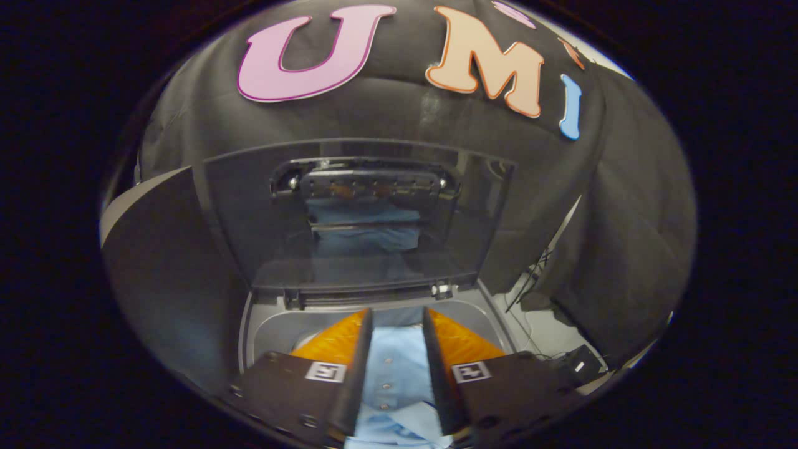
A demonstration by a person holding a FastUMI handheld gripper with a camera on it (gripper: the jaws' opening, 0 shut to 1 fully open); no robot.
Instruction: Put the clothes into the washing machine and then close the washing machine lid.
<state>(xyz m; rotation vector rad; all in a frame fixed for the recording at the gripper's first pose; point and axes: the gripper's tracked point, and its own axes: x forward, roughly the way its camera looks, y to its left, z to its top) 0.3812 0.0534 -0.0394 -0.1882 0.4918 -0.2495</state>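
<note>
The light blue shirt (399, 374) with its row of small buttons lies between the gripper's (398, 321) two fingers, filling the gap from their tips back toward the camera. The fingers stand a modest way apart, roughly parallel, with the cloth between them; whether both fingers are actually pressing on the fabric or merely straddling it, I cannot tell from this angle.

The shirt sits over the open mouth of the washing machine (262, 330), whose pale grey top rim frames it on both sides and behind. It looks to be at or just inside the tub opening, though the fingers hide how deep it has gone.

Directly behind the washing machine's opening, its lid (355, 218) stands raised, hinged at the back edge of the rim and leaning upright against the booth. Its dark glass panel gives a faint reflection of blue cloth, and a handle bar runs across its upper part. To the right of the machine, some cables (530, 280) trail down onto the floor.

By my judgement the first part is nearly finished: the shirt is at the tub. What is left is letting go of it, then bringing the lid down shut.
</note>
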